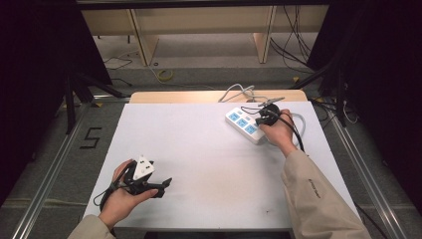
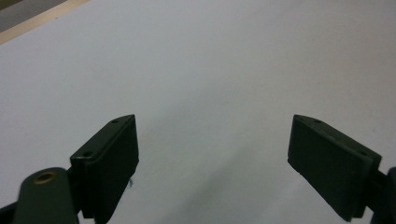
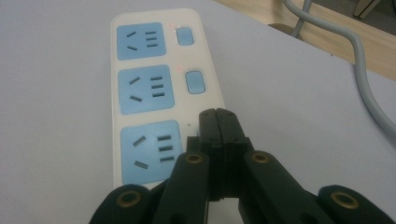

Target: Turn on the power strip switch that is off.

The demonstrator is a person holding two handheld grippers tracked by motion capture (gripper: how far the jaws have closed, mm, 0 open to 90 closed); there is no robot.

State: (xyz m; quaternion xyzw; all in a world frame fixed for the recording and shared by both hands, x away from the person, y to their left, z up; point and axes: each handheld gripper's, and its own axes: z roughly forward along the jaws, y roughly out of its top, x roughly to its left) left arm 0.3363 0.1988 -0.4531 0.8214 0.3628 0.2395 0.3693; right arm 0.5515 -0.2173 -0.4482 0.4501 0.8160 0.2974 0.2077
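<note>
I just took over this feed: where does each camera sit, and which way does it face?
High view: above the near side, looking forward and down on the table; both forearms, left gripper, right gripper.
Left gripper view: rides the left gripper, facing bare table; jaws open.
Right gripper view: rides the right gripper, shut, facing the power strip.
Shared: high and right views show the strip.

- The table (image 1: 199, 149) has a white top; a strip of pale wood (image 1: 174, 96) shows along its far edge.
- The floor (image 1: 209, 57) beyond is grey, with loose cables (image 1: 291, 47) and a yellow coil (image 1: 165, 75) lying on it.
- A light wooden frame (image 1: 144, 42), perhaps a bench or shelf, stands at the back.
- Dark drapes (image 1: 35, 74) hang at both sides.
- Metal rails (image 1: 45, 174) run beside the table.
- A "5" (image 1: 91, 138) is marked on the floor at left.
</note>
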